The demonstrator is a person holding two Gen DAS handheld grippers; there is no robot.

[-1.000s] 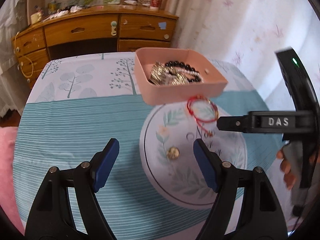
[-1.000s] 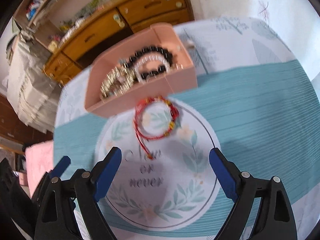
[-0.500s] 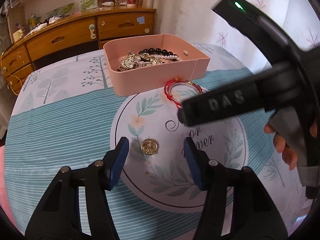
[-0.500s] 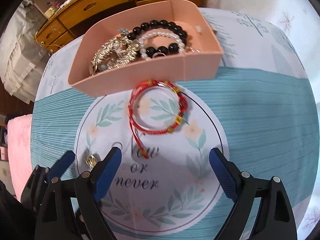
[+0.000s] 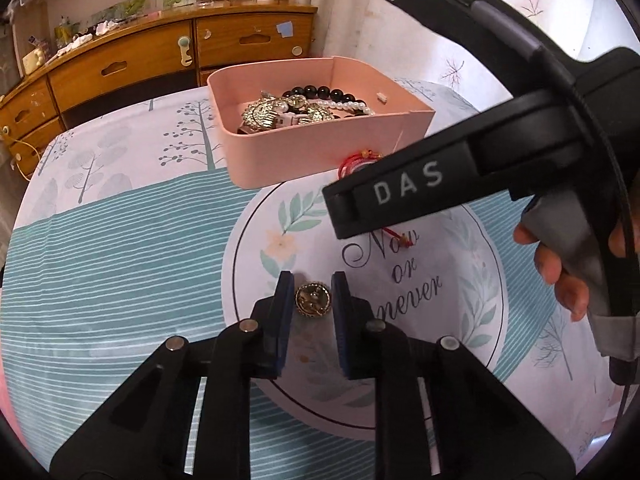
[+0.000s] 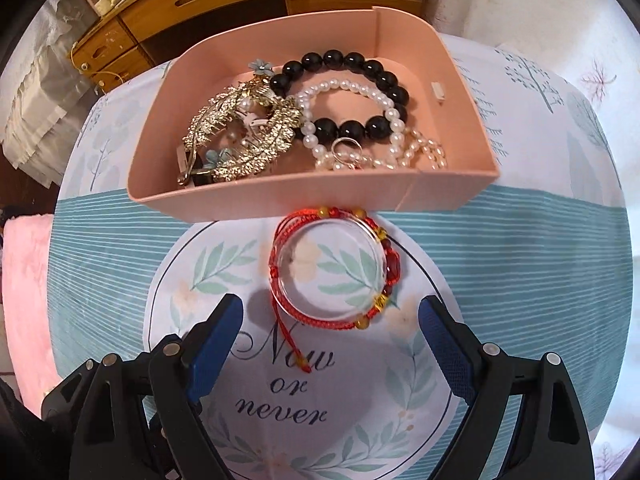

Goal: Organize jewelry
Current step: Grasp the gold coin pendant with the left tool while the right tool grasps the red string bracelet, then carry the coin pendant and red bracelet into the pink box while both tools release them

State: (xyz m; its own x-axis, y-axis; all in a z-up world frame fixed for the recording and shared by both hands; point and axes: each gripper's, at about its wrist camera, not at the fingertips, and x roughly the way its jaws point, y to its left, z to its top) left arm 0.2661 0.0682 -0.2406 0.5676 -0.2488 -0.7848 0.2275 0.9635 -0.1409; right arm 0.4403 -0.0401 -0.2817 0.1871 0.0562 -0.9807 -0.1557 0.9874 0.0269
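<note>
A small round gold brooch lies on the white round mat. My left gripper has its blue pads on both sides of it, nearly closed, touching or almost touching it. A red cord bracelet with amber beads lies on the mat just in front of the pink box. My right gripper is wide open right behind the bracelet. The box holds a black bead bracelet, pearl strands and gold leaf pieces. In the left wrist view the right gripper's body hides most of the red bracelet.
The table carries a teal striped cloth with a tree print. A wooden dresser stands behind the table. A pink cushion lies at the left edge. The person's hand holds the right gripper.
My left gripper has moved forward around the gold brooch and narrowed onto it. My right gripper has moved closer to the red bracelet and stayed open.
</note>
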